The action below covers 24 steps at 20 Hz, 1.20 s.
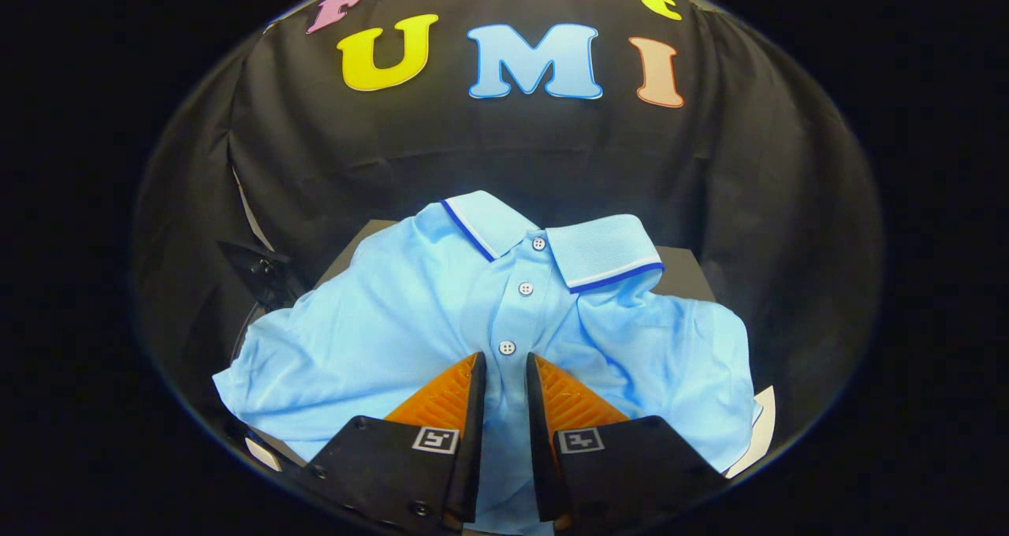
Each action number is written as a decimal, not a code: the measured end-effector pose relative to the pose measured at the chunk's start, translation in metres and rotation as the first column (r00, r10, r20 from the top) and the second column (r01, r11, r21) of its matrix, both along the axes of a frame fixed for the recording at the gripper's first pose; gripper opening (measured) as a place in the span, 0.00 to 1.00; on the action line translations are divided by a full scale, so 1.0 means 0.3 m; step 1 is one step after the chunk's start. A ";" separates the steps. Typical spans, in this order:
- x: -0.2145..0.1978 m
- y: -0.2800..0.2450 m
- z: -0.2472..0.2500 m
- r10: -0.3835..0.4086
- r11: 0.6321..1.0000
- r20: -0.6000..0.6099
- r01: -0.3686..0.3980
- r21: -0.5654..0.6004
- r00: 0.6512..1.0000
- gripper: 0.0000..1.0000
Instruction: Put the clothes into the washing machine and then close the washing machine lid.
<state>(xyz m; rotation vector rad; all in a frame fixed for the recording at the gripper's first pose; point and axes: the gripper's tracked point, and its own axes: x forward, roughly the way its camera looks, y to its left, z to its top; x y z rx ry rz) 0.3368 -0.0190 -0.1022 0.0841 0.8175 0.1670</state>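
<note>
Shirt [441, 315] placket fold sits pinched between the nearly closed gripper [505, 364] fingers.

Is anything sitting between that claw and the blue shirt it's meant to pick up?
Nothing visible. The claw is already at the blue shirt, with a fold of cloth between its two nearly closed fingers, just below the lowest button.

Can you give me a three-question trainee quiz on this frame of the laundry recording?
1. True or false: the gripper has its fingers closed to a narrow gap around a fold of the polo shirt.
2. Which part of the shirt lies just ahead of the fingertips? A) a sleeve cuff B) the button placket C) the hem
3. Fill in: the collar lies ____ the fingers, toward the booth wall.

Key: 1 true; 2 B; 3 beyond.
</note>
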 end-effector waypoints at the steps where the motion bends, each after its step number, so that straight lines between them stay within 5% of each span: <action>1: -0.001 -0.003 0.004 0.003 1.000 -0.011 -0.003 0.000 1.000 0.32; 4: 0.011 0.001 0.015 -0.001 1.000 0.012 0.001 0.009 1.000 0.32; 5: 0.022 0.007 0.001 -0.015 1.000 0.012 0.014 0.021 1.000 0.02; 24: -0.010 -0.026 0.167 -0.047 0.994 0.176 0.029 0.101 0.983 0.02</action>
